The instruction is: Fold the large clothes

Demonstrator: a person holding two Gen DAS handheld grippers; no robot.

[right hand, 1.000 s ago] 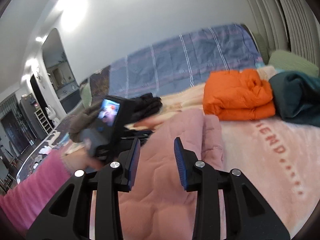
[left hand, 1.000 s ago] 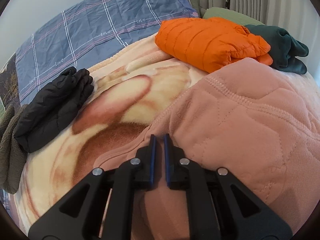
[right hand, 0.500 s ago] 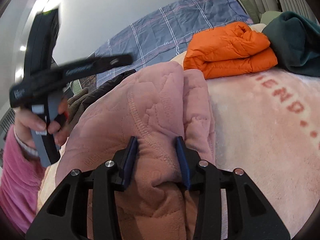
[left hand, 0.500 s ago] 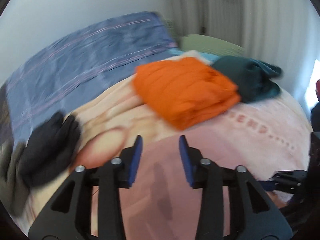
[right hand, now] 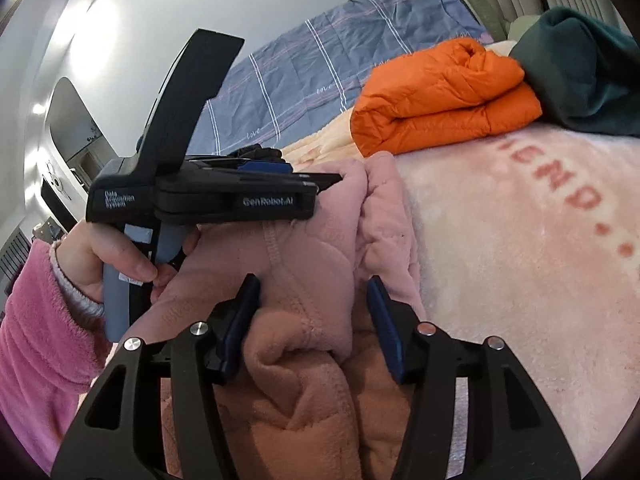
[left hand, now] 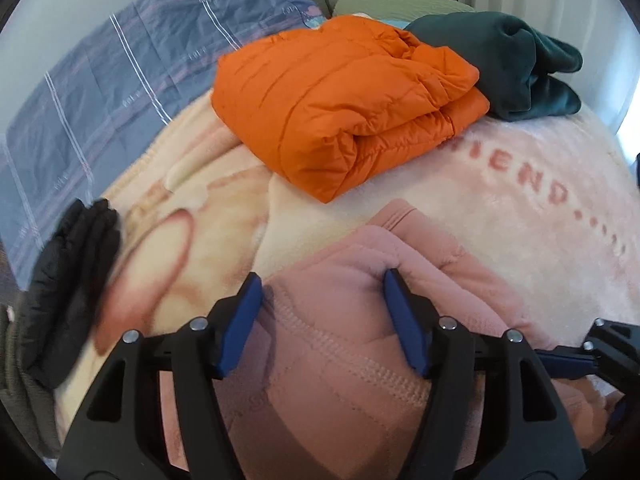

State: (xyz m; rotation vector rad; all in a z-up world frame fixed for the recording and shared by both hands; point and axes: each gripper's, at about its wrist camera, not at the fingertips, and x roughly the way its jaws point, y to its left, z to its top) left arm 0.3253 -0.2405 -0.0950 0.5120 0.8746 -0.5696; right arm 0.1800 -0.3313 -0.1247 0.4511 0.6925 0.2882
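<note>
The pink garment (left hand: 352,344) is a thick, soft fleece with stitched quilting lines and a raised seam, bunched into rounded folds on the bed. It lies on a plush cream-and-pink blanket (left hand: 500,208) printed with faded red letters. The left gripper (left hand: 322,304) stands wide, its blue-padded fingers (left hand: 402,320) straddling a hump of the fleece; the cloth fills the gap between them, and the right-hand pad presses into a fold, while the other sits just beside the fabric (whether it touches is hard to tell). In the right wrist view the right gripper (right hand: 312,312) is also spread wide, with a rolled edge of the same pink garment (right hand: 304,280) rising between its fingers and a deeper peach lining bulging below. The left gripper's black body (right hand: 208,196) lies across the far side of the garment, held by a hand (right hand: 116,264) in a fuzzy pink sleeve.

Beyond the fleece sits a puffy orange jacket (left hand: 340,96), folded into a glossy, ribbed slab, touching a dark green fleece bundle (left hand: 516,64). A black quilted jacket (left hand: 68,280) lies at the left, and a blue checked quilt (left hand: 120,68) covers the far end.
</note>
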